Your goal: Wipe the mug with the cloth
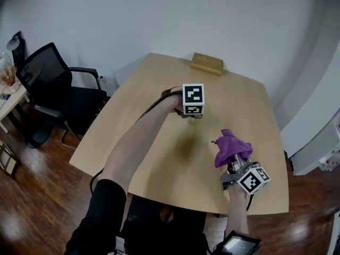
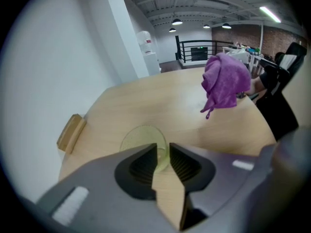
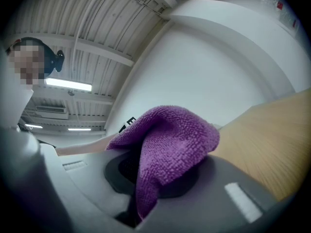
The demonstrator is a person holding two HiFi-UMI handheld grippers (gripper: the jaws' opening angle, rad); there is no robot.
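Observation:
A pale green see-through mug point(image 2: 141, 141) stands on the wooden table point(image 1: 159, 158). In the head view it shows only as a greenish patch point(image 1: 198, 117) under the marker cube. My left gripper point(image 2: 164, 155) points down at it, with its jaws a little apart astride the near rim; the pads do not press on the rim. My left gripper point(image 1: 192, 112) is at mid table. The purple cloth point(image 1: 231, 147) is bunched and held up off the table by my right gripper point(image 1: 237, 167), near the table's right front. In the right gripper view the cloth point(image 3: 170, 144) fills my right gripper point(image 3: 155, 178).
A small wooden block point(image 1: 207, 64) lies at the table's far edge, also seen in the left gripper view point(image 2: 71, 132). A black office chair point(image 1: 53, 94) stands left of the table. A white wall runs close behind the far edge.

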